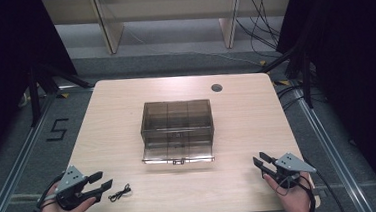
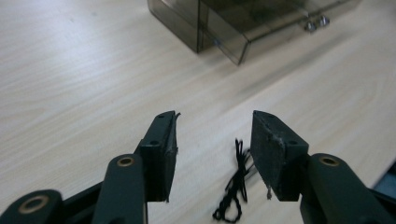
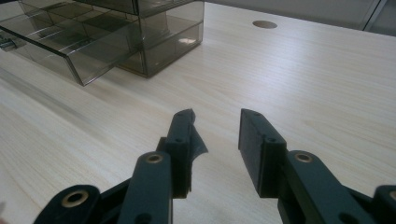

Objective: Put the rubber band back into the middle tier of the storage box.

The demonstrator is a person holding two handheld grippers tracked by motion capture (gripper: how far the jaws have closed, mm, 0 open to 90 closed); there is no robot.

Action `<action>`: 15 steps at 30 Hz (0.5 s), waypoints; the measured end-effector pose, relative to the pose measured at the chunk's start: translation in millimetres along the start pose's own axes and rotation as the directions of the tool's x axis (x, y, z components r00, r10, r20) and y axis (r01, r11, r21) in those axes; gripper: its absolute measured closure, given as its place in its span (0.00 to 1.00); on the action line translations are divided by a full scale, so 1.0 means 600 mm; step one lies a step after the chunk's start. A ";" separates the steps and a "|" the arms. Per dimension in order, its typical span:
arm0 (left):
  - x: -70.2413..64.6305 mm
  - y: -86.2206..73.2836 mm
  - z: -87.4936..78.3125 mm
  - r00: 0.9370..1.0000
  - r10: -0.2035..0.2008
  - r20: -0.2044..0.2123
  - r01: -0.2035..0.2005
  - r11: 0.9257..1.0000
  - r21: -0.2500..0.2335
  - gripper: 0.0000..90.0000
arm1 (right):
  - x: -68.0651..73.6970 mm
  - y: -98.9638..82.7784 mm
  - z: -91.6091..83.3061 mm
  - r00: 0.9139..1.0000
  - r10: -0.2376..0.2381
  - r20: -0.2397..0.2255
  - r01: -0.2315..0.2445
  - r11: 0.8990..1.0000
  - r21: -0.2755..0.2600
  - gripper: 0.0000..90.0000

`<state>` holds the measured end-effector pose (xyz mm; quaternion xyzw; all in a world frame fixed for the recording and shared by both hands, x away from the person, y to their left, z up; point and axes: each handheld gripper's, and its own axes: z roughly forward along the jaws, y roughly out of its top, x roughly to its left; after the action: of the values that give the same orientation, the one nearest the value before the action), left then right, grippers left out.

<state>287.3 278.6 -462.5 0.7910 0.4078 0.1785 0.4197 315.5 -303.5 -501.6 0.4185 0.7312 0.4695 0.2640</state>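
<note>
Left gripper [image 1: 102, 183] gapes, matte black jaws empty, at seven o'clock; a thin knotted black cord [image 1: 120, 193] lies just beside it; right gripper [image 1: 260, 160] spread too, five o'clock; smoky clear-plastic drawer box [image 1: 177, 130] centre.

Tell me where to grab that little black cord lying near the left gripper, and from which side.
Grip the black cord at its bunched middle, coming straight down from above with the left gripper. It lies flat on the table as a thin, long bundle, so the open jaws should probably straddle it across its narrow width. It already lies between and just below them in the left gripper view.
</note>
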 end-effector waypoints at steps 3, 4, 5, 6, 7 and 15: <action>0.006 0.011 -0.004 0.996 0.081 0.024 -0.083 0.991 0.102 0.56 | 0.000 0.000 -0.001 1.000 0.001 -0.001 -0.001 1.000 0.004 0.73; 0.006 0.014 -0.003 0.995 0.097 0.027 -0.099 0.989 0.111 0.56 | 0.000 0.000 0.000 1.000 0.001 -0.003 -0.001 1.000 0.006 0.72; 0.006 0.016 -0.003 0.993 0.112 0.033 -0.115 0.985 0.132 0.56 | -0.001 0.000 0.000 1.000 -0.012 0.000 0.012 1.000 0.012 0.72; 0.006 0.016 -0.003 0.993 0.112 0.033 -0.115 0.985 0.132 0.56 | -0.001 0.000 0.000 1.000 -0.012 0.000 0.012 1.000 0.012 0.72; 0.006 0.019 -0.004 0.992 0.122 0.043 -0.127 0.978 0.163 0.56 | 0.004 -0.001 -0.001 1.000 0.021 0.003 -0.021 1.000 0.023 0.72; -0.002 0.029 0.009 0.979 0.151 0.135 -0.184 0.943 0.277 0.56 | 0.004 -0.002 0.006 1.000 -0.010 -0.022 0.011 1.000 0.029 0.71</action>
<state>298.2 269.4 -451.4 0.8842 0.3366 0.1078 0.3055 316.5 -300.2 -504.0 0.4133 0.7430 0.4620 0.2525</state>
